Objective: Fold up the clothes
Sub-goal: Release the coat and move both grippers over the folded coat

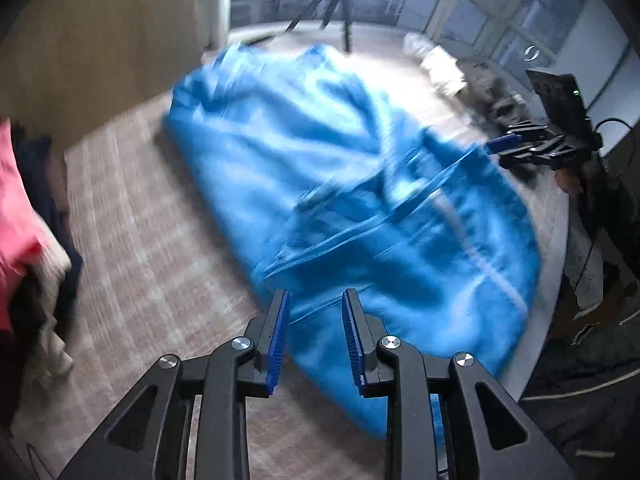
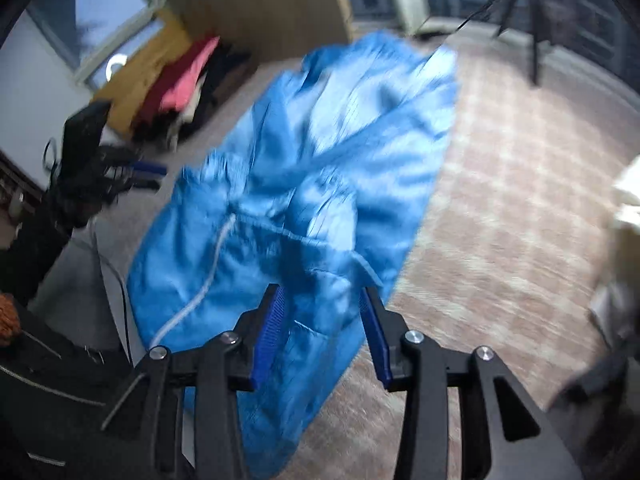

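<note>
- A bright blue garment (image 1: 340,184) of thin, shiny fabric lies spread and rumpled on a table (image 1: 140,240) covered in a pale pink-and-beige checked cloth. Both views are blurred.
- A white drawstring or cord (image 2: 208,280) runs along the garment's near part, toward the table's edge.
- The left gripper (image 1: 314,336) hangs above the near end of the garment. Its two blue-padded fingers stand apart, with nothing pinched between them; the blue fabric shows through the gap, lower down.
- The right gripper (image 2: 324,332) hangs over the garment's near edge on the other side. Its fingers are spread too, and the fabric seen between them is not pressed by either pad.
- In the left wrist view, the right gripper appears at the far right of the table, just beside the garment's edge, held by a hand (image 1: 568,178) in a dark sleeve.
- A pile of other clothes (image 2: 180,84), pink, mustard yellow, dark and cream, sits at the table's far left corner, well apart from the blue garment.
- A dark tripod (image 1: 336,4) stands beyond the table, before large windows.
- Something white (image 2: 624,216), too blurred to name, sits at the table's right edge.
</note>
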`<state>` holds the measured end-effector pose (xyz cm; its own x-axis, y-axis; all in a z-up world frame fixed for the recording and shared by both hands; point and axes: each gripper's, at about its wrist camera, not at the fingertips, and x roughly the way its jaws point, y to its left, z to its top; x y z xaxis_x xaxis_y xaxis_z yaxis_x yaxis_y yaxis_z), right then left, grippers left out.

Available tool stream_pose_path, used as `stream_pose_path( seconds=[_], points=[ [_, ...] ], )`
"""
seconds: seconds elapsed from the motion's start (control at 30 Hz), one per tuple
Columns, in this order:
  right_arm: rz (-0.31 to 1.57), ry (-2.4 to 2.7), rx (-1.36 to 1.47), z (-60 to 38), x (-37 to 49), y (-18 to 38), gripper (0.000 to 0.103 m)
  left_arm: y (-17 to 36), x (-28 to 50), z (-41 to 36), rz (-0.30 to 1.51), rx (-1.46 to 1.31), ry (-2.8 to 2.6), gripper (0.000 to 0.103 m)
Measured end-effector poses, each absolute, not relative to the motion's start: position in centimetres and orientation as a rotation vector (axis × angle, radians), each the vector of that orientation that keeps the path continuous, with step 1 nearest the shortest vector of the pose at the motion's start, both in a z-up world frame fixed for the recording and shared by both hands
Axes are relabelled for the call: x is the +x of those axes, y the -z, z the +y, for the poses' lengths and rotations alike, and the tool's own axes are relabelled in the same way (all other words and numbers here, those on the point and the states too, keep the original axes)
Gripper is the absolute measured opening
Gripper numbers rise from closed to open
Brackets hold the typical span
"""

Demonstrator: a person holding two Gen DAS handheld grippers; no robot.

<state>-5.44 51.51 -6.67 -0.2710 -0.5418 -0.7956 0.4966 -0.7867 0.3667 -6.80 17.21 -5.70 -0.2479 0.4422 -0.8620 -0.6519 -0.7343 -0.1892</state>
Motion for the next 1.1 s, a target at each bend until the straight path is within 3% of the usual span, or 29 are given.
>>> stream_pose_path(
  seconds=[0.13,0.23,0.3,0.5,0.63,0.77,0.87,1.1],
  points=[
    [-0.139,2.079,1.259,51.0,-5.0,5.9,0.037,6.1,-5.6,20.6,0.294,-1.230,-1.913,0.027],
    [-0.029,2.094,1.441,50.2,-6.9,9.9,0.036,10.3,-6.6,22.8,0.365,-1.357,-1.879,0.028],
    [-0.015,2.100,1.495,50.4,-7.3,11.1,0.029,13.0,-7.1,22.9,0.389,-1.451,-1.879,0.019],
    [-0.326,2.270,1.330,56.9,-3.8,6.6,0.032,9.1,-5.5,22.9,0.388,-1.351,-1.951,0.021],
    [-0.356,2.241,1.416,57.3,-2.2,9.1,0.032,5.5,-4.7,26.7,0.367,-1.230,-1.911,0.026],
    [-0.412,2.143,1.410,55.3,-2.0,11.2,0.033,5.9,-4.9,32.0,0.469,-1.196,-1.809,0.029],
    [-0.316,2.171,1.406,53.9,-3.2,12.4,0.031,7.8,-6.1,34.7,0.524,-1.255,-1.760,0.029],
    [-0.150,2.316,1.356,54.2,-2.2,9.0,0.033,6.0,-7.0,28.2,0.334,-1.323,-1.911,0.029]
  ],
)
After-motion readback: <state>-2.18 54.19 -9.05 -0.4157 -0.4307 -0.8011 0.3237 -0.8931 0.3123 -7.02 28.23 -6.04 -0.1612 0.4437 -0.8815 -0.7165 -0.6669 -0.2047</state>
